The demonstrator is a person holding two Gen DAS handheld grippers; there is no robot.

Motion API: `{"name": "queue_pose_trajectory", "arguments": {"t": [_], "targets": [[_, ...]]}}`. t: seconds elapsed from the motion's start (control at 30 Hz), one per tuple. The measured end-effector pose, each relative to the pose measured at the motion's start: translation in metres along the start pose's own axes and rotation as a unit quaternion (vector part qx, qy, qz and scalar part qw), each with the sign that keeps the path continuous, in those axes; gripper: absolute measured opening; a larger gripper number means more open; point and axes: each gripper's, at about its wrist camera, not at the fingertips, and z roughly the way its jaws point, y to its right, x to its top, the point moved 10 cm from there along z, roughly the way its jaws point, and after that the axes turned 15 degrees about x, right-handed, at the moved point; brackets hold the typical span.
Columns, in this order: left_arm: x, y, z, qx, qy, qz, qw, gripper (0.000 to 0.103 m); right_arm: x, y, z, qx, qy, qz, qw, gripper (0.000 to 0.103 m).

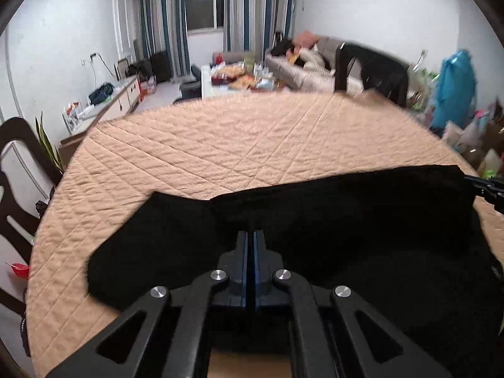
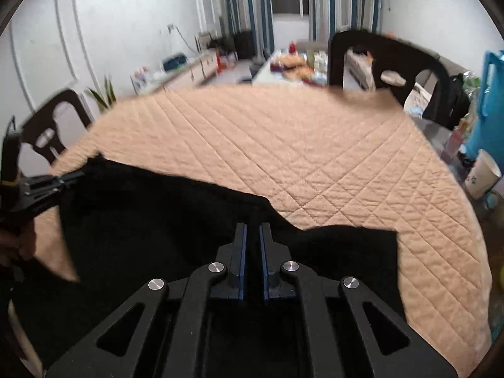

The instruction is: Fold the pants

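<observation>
Black pants [image 1: 346, 236] lie on the near part of a round table with a peach quilted cover [image 1: 236, 145]. My left gripper [image 1: 251, 233] is shut, its blue-padded fingers pinching the pants' cloth. My right gripper [image 2: 252, 226] is also shut on the pants [image 2: 141, 220], with a narrow slit between its pads. Each gripper shows at the edge of the other's view: the right one [image 1: 485, 186] at the pants' far right corner, the left one [image 2: 60, 179] at the pants' left corner. The cloth between them is lifted and stretched.
Dark wooden chairs stand around the table [image 2: 362, 145]: one at the left [image 1: 15, 189], one at the far side [image 2: 387, 63]. A paper cup [image 2: 482, 176] sits off the right edge. A sofa [image 1: 308, 63], a low table with clutter [image 1: 242, 78] and a sideboard [image 1: 104, 107] lie beyond.
</observation>
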Motion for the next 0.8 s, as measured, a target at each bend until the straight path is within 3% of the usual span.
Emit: {"name": "queue_pose_trajectory", "arguments": {"t": [0.13, 0.3, 0.5, 0.63, 0.7, 0.73, 0.8], "targets": [[-0.021, -0.013, -0.060, -0.020, 0.036, -0.020, 0.9989, 0.004, -0.022, -0.032, -0.058, 0.024, 0.051, -0.006, 0.998, 0.006], [-0.091, -0.015, -0.115, -0.050, 0.043, -0.037, 0.9972, 0.004, -0.091, -0.067, -0.116, 0.052, 0.094, 0.025, 0.994, 0.006], [-0.164, -0.005, -0.123, -0.078, -0.012, -0.063, 0.9949, 0.005, -0.190, -0.064, -0.110, 0.071, 0.051, 0.134, 0.987, 0.006], [-0.175, -0.009, -0.126, -0.080, -0.026, -0.083, 0.9930, 0.005, -0.210, -0.057, -0.105, 0.107, 0.052, 0.189, 0.975, 0.009], [-0.173, -0.015, -0.131, -0.071, -0.023, -0.087, 0.9935, 0.005, -0.208, -0.058, -0.109, 0.117, 0.056, 0.198, 0.972, 0.017], [-0.175, -0.016, -0.136, -0.067, -0.018, -0.087, 0.9938, 0.009, -0.205, -0.056, -0.110, 0.116, 0.056, 0.197, 0.972, 0.020], [-0.168, -0.019, -0.139, -0.057, -0.008, -0.087, 0.9945, 0.028, -0.208, -0.056, -0.118, 0.110, 0.056, 0.189, 0.974, 0.033]]}}
